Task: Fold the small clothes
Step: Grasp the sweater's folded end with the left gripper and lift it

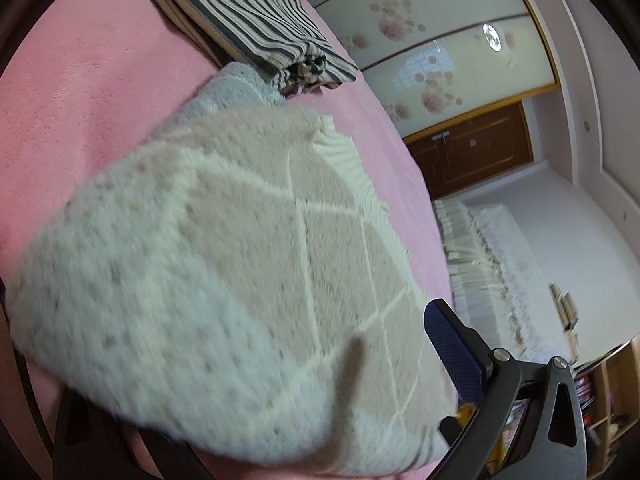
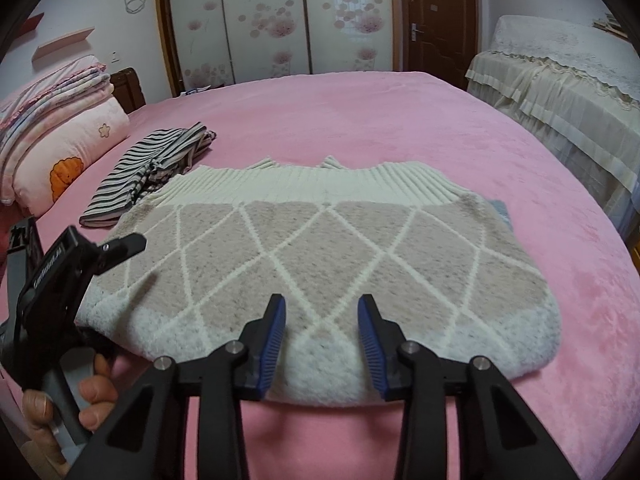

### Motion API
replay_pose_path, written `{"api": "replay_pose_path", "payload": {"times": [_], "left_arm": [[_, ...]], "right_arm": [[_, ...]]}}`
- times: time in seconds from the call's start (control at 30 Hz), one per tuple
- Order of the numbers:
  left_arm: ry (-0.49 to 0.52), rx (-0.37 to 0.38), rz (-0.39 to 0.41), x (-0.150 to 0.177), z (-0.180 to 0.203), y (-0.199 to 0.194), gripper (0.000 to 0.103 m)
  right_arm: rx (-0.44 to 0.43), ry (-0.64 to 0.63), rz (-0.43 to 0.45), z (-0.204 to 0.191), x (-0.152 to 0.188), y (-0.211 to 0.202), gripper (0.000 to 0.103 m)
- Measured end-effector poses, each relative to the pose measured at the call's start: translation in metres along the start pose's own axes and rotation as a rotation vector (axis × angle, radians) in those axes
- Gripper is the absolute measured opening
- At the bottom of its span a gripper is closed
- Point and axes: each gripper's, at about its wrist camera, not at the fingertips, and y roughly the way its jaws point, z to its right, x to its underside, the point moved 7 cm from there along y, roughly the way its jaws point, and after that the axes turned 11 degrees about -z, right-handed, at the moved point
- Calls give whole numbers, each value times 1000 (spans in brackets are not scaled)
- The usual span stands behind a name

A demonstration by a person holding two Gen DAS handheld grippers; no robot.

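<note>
Sweater (image 2: 320, 264) lying flat on the pink bed (image 2: 460, 128), folded into a broad band with its long axis running left to right across the right wrist view, ribbed hem along the far edge, fluffy folded edge nearest. Right gripper (image 2: 322, 336) directly before that near edge, about at its middle, fingers spread apart with nothing between them, tips hovering just over the knit. Left gripper (image 2: 86, 264) at the sweater's left end, tipped in over the corner; from its own camera only one blue pad visible beside the blurred knit, so open or closed: cannot tell. Nearer to the left end, then, the left gripper; nearer to the middle and right end, the right. Probably next: a fold end over end along that long axis. Count: one sweater being worked, one striped garment (image 2: 152, 172) already bunched or folded just beyond its far-left corner, two grippers.
</note>
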Motion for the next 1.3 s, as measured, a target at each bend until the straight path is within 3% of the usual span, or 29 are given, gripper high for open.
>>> {"api": "replay_pose_path", "payload": {"times": [0.1,0.17,0.27,0.43,0.6,0.9,1.13,1.3], "left_arm": [[-8,-12,4,-7,-4,1,72],[-3,-37,-9,-9,-10,4,39],[5,-19,-30,-11,-13,6,25],[111,-101,5,-10,8,-2,22],[206,-157,57,-9,35,-8,21],[392,-226,128,3,87,-30,21],[527,-302,133,15,136,-28,21],[621,-349,123,28,175,-17,21]], "right_arm": [[-11,-18,-2,-9,-6,5,36],[-11,-28,1,-14,-10,8,36],[-14,-33,-1,-21,-17,16,36],[18,-44,-33,-30,-32,36,8],[-32,-38,-46,-36,-51,56,5],[-35,-85,-79,-39,-43,81,4],[-189,-16,-97,-22,-44,65,4],[-256,91,-40,13,-35,31,4]]}}
